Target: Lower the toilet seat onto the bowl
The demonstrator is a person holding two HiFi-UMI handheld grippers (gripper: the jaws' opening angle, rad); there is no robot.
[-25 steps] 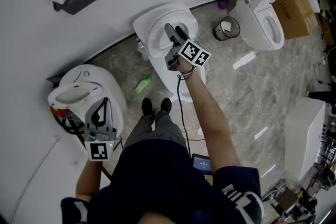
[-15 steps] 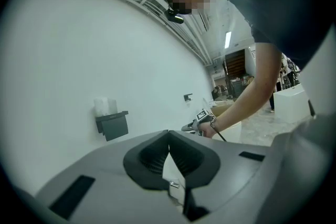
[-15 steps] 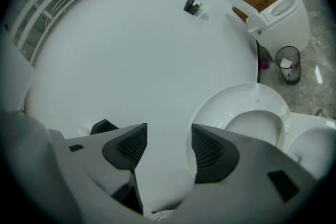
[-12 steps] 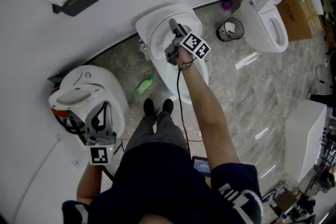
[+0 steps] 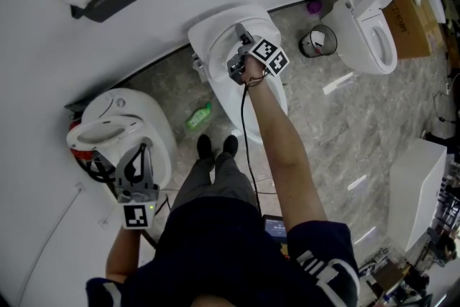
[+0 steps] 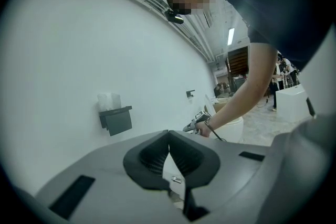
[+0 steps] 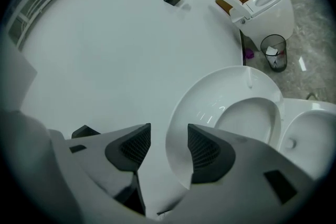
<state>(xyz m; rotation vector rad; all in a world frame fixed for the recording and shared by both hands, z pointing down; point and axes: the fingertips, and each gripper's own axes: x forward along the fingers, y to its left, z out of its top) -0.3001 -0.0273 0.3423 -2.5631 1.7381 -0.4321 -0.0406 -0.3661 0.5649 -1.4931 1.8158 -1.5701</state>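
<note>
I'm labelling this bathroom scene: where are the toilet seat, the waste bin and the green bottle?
toilet seat (image 7: 210,94), right gripper view, on its broad white rim.
waste bin (image 7: 277,63), right gripper view, on its side wall.
green bottle (image 5: 198,115), head view, on its body.

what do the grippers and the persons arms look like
Both the left gripper and right gripper are grey, with dark ribbed pads and a white cube of black square markers. A black cable runs along the right arm. The person wears a dark short-sleeved top with white print on one sleeve.
</note>
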